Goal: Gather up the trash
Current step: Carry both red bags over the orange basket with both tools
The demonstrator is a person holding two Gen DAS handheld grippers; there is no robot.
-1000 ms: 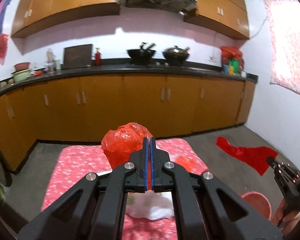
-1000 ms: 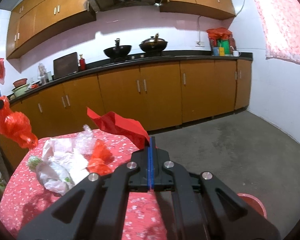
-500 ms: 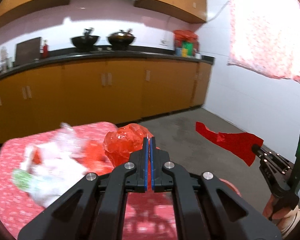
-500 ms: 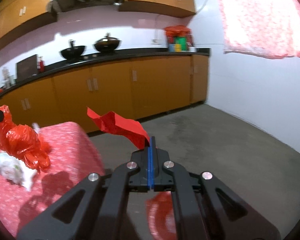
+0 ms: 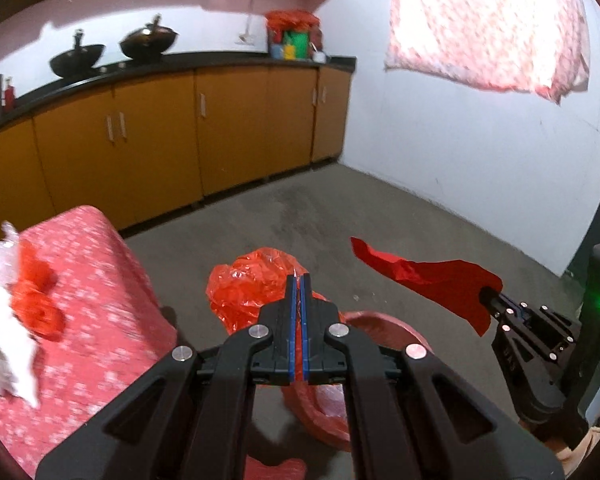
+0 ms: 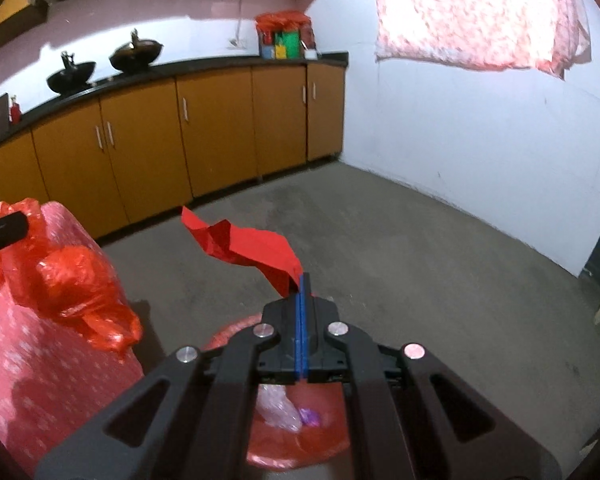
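Crumpled red plastic bag [image 5: 256,288] and red paper scrap [image 6: 252,246] held above red bin [image 6: 300,446].

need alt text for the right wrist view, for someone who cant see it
The right gripper, shut on a piece of red paper, hangs above a red bin on a grey kitchen floor. At left, the left gripper holds a crumpled red plastic bag beside a table with a red flowered cloth; orange cabinets line the far wall.

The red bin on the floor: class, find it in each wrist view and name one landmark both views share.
Left wrist view: red bin sits lower centre, mostly hidden behind the gripper.
Right wrist view: the bin lies bottom centre under the gripper, litter inside.
Shared landmark: the pink floral curtain, upper right in both.
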